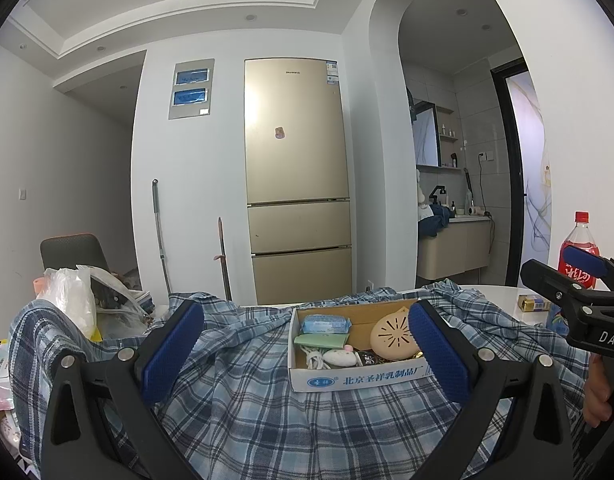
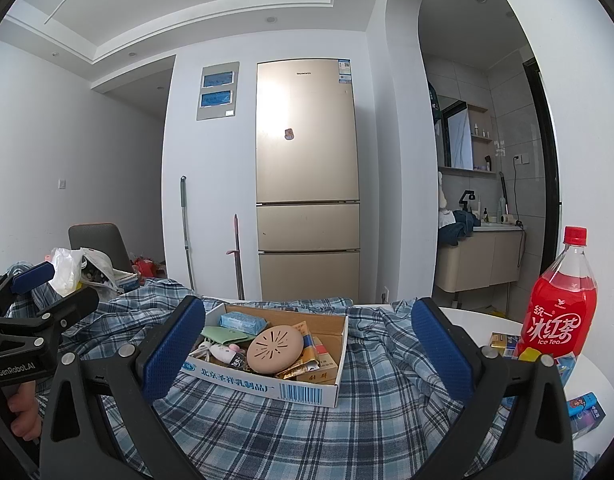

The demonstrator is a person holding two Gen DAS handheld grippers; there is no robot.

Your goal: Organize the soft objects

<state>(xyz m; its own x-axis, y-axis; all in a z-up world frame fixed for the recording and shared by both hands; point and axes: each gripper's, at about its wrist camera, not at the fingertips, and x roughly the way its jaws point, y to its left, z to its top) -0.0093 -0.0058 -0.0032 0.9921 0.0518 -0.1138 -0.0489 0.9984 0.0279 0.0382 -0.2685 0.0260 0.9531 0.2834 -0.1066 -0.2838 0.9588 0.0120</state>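
Note:
A blue plaid cloth [image 1: 267, 412] [image 2: 367, 420] lies rumpled across the white table. On it rests a shallow cardboard box [image 1: 359, 378] [image 2: 275, 384] holding small items: a tan round disc [image 1: 391, 336] [image 2: 273, 350], a blue tissue pack [image 1: 325, 324] [image 2: 243, 322] and a green pouch [image 1: 321, 340]. My left gripper [image 1: 307, 356] hovers open just above the cloth, its blue pads either side of the box's near left part. My right gripper [image 2: 307, 356] is open too, straddling the box from the near side. Nothing is held.
A red iced-tea bottle [image 2: 559, 304] [image 1: 579, 256] stands at the table's right, with small packets [image 2: 583, 408] beside it. A plastic bag pile [image 1: 79, 304] and a chair [image 1: 73, 250] sit at the left. A gold fridge [image 1: 297, 184] stands behind, mops against the wall.

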